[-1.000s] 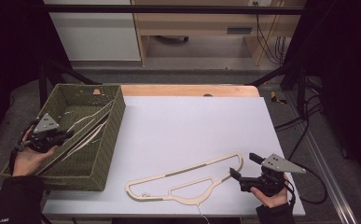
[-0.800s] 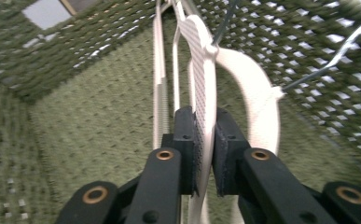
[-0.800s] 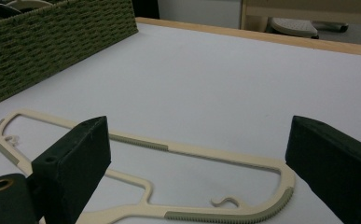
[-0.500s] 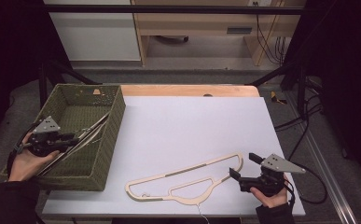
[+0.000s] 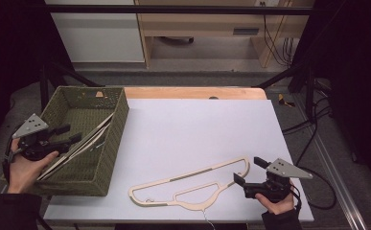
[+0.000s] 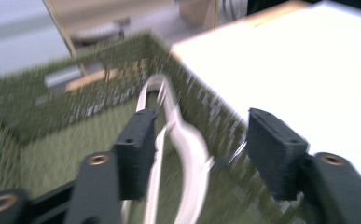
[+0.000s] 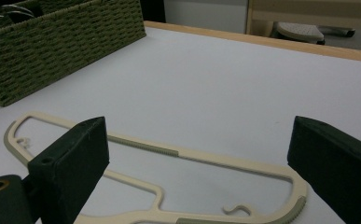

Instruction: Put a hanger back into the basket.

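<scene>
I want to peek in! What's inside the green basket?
Cream hangers lie slanted inside the green basket, one end resting against its wall. The left claw covers their lower ends, so their exact number stays unclear.

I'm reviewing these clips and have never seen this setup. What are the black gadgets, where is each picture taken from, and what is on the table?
A person holds a handheld two-fingered gripper in each hand. The high view looks down from above; the other two views come from cameras riding on each gripper. On the white table stand a green woven basket and a cream hanger. The left gripper is over the basket; its fingers have just been opening, and the hangers in the basket lie loose between them. The right gripper waits open at the cream hanger's end, holding nothing.
</scene>
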`<control>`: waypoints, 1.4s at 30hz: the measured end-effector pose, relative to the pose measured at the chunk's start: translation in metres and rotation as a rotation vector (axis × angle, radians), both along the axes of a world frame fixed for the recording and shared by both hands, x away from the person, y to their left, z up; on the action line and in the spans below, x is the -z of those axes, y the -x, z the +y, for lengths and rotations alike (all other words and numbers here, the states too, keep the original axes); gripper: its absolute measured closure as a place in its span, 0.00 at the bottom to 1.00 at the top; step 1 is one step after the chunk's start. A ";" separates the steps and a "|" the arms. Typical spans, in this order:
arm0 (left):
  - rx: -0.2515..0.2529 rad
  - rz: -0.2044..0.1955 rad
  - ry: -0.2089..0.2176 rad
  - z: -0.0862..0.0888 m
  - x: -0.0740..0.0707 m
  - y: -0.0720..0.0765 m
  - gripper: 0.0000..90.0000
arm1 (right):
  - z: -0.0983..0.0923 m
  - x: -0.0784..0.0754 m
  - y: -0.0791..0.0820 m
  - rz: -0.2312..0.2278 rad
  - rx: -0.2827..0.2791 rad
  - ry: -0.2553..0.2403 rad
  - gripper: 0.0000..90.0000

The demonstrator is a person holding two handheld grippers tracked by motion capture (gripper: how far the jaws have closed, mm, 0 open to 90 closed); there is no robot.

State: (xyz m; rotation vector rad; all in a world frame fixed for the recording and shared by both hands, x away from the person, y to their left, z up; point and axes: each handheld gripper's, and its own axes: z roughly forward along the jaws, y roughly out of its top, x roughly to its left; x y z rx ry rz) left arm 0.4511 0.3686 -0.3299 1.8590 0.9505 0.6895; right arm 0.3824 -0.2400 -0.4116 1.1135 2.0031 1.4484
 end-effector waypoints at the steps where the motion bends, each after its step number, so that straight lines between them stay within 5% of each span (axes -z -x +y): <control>1: 0.001 -0.019 0.025 -0.005 -0.003 0.003 0.41 | 0.001 0.000 0.000 0.000 -0.002 0.002 0.06; 9: 0.035 -0.087 0.092 -0.053 -0.010 0.023 0.14 | 0.008 0.000 0.000 0.016 -0.016 0.007 0.06; 16: 0.141 -0.141 0.161 -0.097 0.004 0.039 0.10 | 0.012 0.000 0.002 0.022 -0.026 0.030 0.07; 26: 0.244 -0.051 0.166 -0.144 0.045 0.049 0.09 | 0.019 0.001 0.005 0.043 -0.032 0.031 0.08; 33: 0.288 0.037 0.130 -0.160 0.078 0.047 0.08 | 0.028 0.007 0.007 0.077 -0.047 0.042 0.08; 42: 0.301 0.063 0.100 -0.168 0.095 0.047 0.06 | 0.047 0.016 0.018 0.123 -0.073 0.081 0.11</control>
